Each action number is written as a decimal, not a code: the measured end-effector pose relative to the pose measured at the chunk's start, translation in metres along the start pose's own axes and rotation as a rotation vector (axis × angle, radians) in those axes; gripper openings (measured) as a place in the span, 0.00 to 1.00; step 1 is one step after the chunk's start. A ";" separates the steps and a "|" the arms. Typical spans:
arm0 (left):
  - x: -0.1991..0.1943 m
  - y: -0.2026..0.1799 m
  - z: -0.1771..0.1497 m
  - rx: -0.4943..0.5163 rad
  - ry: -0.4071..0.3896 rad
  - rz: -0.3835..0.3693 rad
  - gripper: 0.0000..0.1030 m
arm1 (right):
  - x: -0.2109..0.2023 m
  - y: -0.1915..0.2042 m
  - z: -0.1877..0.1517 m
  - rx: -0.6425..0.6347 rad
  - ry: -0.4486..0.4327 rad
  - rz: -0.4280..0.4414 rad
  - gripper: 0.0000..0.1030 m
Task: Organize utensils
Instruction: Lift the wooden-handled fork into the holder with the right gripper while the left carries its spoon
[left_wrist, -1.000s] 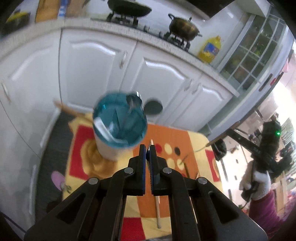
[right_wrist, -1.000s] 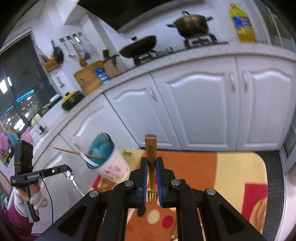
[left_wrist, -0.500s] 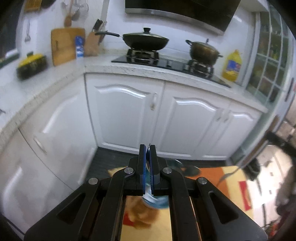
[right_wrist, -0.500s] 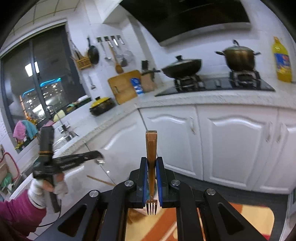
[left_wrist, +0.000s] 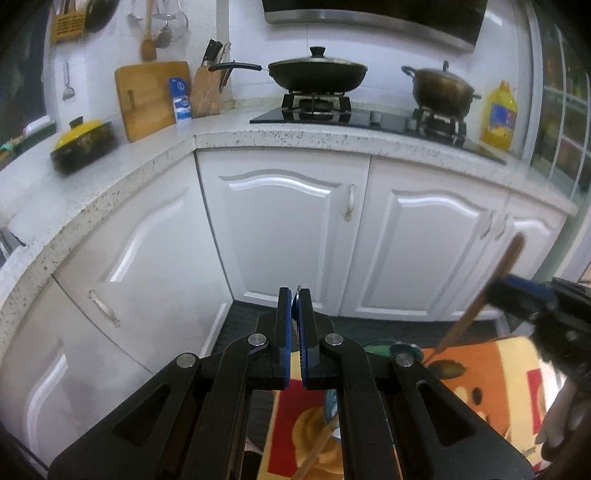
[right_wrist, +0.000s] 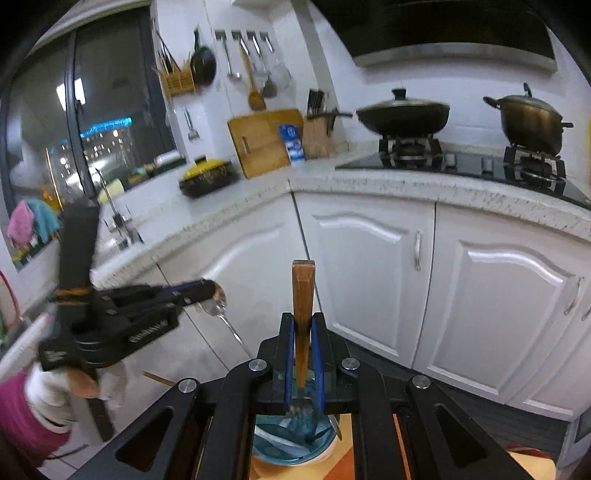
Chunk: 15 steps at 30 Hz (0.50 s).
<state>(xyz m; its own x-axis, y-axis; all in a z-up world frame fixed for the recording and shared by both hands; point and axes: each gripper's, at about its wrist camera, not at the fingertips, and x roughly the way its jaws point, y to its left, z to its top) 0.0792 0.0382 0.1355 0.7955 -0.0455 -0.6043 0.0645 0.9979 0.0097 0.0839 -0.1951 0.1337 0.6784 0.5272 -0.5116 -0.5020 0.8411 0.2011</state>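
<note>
The right gripper (right_wrist: 302, 332) had its blue-padded fingers (right_wrist: 289, 354) clamped on a wooden-handled fork (right_wrist: 303, 314), handle upward and tines pointing down over the teal-lined utensil cup (right_wrist: 291, 448) just below; the cup stood on an orange and yellow patterned mat (left_wrist: 491, 373) on the floor, with other utensils leaning inside it; the tines appeared to sit at the cup's mouth, though whether they touched anything inside was unclear. The left gripper (left_wrist: 294, 325) had its fingers (left_wrist: 282, 332) drawn nearly together on the bowl end of a metal spoon (right_wrist: 218, 306), whose thin handle slanted down toward the cup in the right wrist view; in the left wrist view only a sliver of blue showed in the narrow gap. A chopstick (left_wrist: 314, 454) lay slanting near the cup. Behind stood white cabinet doors (left_wrist: 284, 236) under a speckled bench (left_wrist: 332, 138) carrying a lidded wok (left_wrist: 317, 74), a brass pot (left_wrist: 441, 88), a cutting board (left_wrist: 147, 98) and a yellow oil bottle (left_wrist: 500, 116).
</note>
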 end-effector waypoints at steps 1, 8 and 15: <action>0.002 -0.002 -0.002 0.009 0.004 0.006 0.01 | 0.007 0.000 -0.003 -0.001 0.015 -0.006 0.08; 0.018 -0.012 -0.017 0.031 0.056 -0.005 0.02 | 0.034 -0.007 -0.029 0.019 0.095 -0.001 0.08; 0.028 -0.021 -0.026 0.023 0.104 -0.017 0.04 | 0.039 -0.015 -0.034 0.049 0.130 0.019 0.09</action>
<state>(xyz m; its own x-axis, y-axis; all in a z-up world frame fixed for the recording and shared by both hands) 0.0848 0.0174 0.0979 0.7270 -0.0565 -0.6843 0.0925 0.9956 0.0161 0.1000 -0.1915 0.0824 0.5920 0.5261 -0.6105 -0.4853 0.8375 0.2511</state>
